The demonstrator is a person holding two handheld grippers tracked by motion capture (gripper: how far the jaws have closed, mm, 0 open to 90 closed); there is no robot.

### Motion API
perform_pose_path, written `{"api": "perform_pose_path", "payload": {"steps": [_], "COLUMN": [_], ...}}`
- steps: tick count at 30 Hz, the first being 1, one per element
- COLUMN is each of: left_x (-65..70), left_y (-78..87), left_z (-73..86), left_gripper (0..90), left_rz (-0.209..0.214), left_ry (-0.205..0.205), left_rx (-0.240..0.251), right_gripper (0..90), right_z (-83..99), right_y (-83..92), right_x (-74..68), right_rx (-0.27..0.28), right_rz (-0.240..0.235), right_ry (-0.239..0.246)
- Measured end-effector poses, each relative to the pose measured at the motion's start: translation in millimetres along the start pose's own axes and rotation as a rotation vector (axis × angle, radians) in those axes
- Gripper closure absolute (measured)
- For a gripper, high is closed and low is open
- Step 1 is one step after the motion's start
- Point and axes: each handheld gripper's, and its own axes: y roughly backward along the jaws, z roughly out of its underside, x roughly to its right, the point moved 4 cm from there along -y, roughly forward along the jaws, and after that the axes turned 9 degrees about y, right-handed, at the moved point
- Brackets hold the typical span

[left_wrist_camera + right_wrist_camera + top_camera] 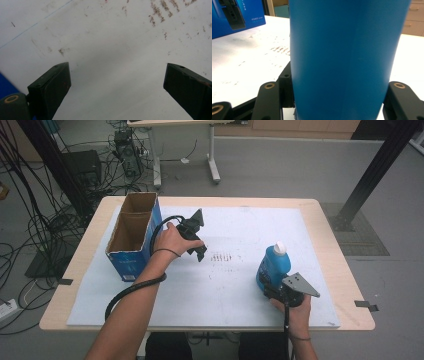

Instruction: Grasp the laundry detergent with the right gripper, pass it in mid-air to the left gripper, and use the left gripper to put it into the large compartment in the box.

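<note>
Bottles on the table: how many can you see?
1. The blue bottle with a white cap stands upright at the table's right side, clamped in the right gripper. The open cardboard box might hide more inside.

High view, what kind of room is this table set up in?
Probably a lab or workshop for recording test tasks, not a home: a tangle of cables on the bare grey floor, a black metal frame post beside the table, and a wheeled desk behind.

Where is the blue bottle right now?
In the high view the blue bottle stands upright on the right side of the white mat, clamped by the right gripper, far from the open cardboard box at the left.
</note>
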Motion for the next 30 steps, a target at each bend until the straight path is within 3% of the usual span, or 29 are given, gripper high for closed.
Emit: {"api": "perform_pose_path", "payload": {"steps": [30], "left_x": [0.3], "left_y": [0.6], "left_z": [4.2], "left_gripper": [7.8], "left_rz": [-0.005], "left_ry": [-0.005], "left_rx": [0.001], "right_gripper": [41.7], "right_z": [-0.3], "right_y": [0.2], "right_x": [-1.7], "right_rx": [-0.001], "right_rz": [0.008], "right_ry": [0.003]}}
